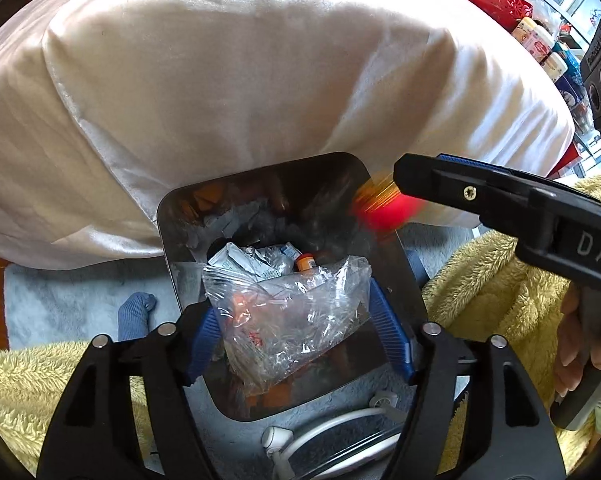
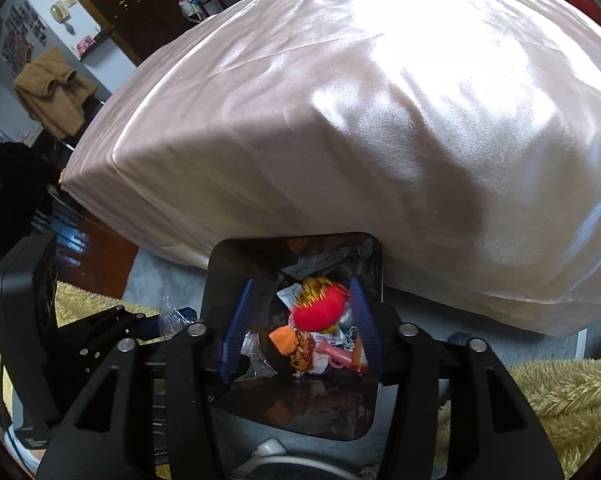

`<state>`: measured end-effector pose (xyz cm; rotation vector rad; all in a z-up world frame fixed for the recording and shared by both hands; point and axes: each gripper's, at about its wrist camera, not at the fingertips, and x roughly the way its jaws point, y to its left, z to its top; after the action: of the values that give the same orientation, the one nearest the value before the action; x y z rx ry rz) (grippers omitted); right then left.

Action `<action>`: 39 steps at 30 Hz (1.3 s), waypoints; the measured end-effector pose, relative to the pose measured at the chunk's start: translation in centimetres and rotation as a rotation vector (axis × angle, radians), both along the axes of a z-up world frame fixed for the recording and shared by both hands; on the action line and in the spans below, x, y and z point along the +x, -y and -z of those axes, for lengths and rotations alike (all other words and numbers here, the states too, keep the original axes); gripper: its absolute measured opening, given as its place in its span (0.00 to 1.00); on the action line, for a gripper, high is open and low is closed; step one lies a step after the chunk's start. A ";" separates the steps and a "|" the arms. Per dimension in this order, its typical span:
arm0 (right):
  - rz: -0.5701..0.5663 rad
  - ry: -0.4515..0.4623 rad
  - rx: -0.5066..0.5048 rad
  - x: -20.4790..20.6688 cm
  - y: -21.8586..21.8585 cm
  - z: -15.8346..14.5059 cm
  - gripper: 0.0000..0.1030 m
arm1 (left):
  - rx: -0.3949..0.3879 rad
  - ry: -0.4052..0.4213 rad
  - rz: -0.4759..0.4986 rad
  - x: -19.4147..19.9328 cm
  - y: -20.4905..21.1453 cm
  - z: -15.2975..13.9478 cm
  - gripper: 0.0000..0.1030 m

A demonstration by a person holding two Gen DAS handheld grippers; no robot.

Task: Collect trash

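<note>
A shiny metal bin (image 1: 410,280) stands on the floor against the bed, with wrappers and an orange-capped bottle inside. My left gripper (image 1: 296,320) is above the bin with its blue pads on both sides of a crumpled clear plastic bag (image 1: 296,316); the bag bulges between the fingers. My right gripper (image 2: 300,324) hovers over the same bin (image 2: 220,276) with jaws wide apart. A red ball with gold tinsel (image 2: 318,310) is between the right fingers without touching them, blurred in the left wrist view (image 1: 380,208).
A bed with a shiny pale pink cover (image 2: 340,120) rises behind the bin. Yellow fluffy blanket (image 1: 492,280) lies on both sides. A white cable with a plug (image 1: 340,432) and a grey sock (image 1: 134,316) lie on the pale rug.
</note>
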<state>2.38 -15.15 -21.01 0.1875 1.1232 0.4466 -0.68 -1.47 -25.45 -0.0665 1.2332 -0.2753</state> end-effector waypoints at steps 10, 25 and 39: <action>0.077 0.021 0.017 0.0 2.0 -0.8 0.75 | 0.015 0.006 -0.038 0.0 -0.7 -0.1 0.92; 0.345 0.549 -0.113 -3.4 7.6 -18.2 0.97 | 0.078 0.496 -0.142 -1.7 -2.7 -19.7 0.92; 0.499 0.731 -0.258 -7.6 8.6 -26.3 0.97 | 0.122 0.787 -0.279 -5.2 -2.8 -32.1 0.92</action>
<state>-5.19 -23.73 5.34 0.0601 0.3791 -0.0889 -5.84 1.31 6.68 -0.0192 0.4463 0.0282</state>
